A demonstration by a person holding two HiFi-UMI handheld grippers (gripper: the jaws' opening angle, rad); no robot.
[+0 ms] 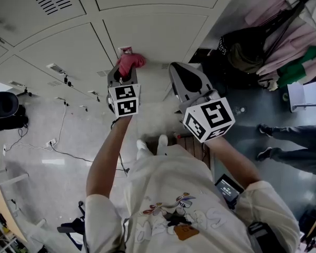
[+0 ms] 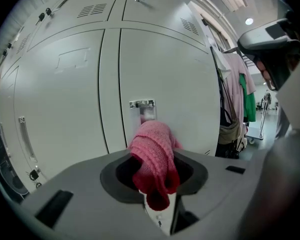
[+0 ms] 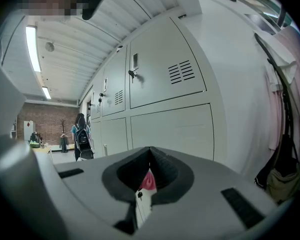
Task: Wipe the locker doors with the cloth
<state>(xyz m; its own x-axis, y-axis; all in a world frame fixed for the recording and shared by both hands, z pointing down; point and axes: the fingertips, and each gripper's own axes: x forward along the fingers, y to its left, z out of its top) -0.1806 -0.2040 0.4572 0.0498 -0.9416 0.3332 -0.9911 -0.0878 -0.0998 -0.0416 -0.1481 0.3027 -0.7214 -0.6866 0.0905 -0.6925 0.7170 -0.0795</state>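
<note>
Quick tally: one cloth (image 1: 130, 62) is spotted at 12 o'clock in the head view. Two grippers are counted, one left gripper (image 1: 124, 73) and one right gripper (image 1: 178, 70). One person (image 3: 81, 134) is seen at 9 o'clock in the right gripper view. Another person (image 1: 289, 141), legs only, is seen at 3 o'clock in the head view.

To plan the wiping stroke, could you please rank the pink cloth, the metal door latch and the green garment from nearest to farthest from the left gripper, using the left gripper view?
1. Pink cloth: clamped in the jaws, centre.
2. Metal door latch: just above the cloth, on the locker door.
3. Green garment: far right, hanging in the background.
</note>
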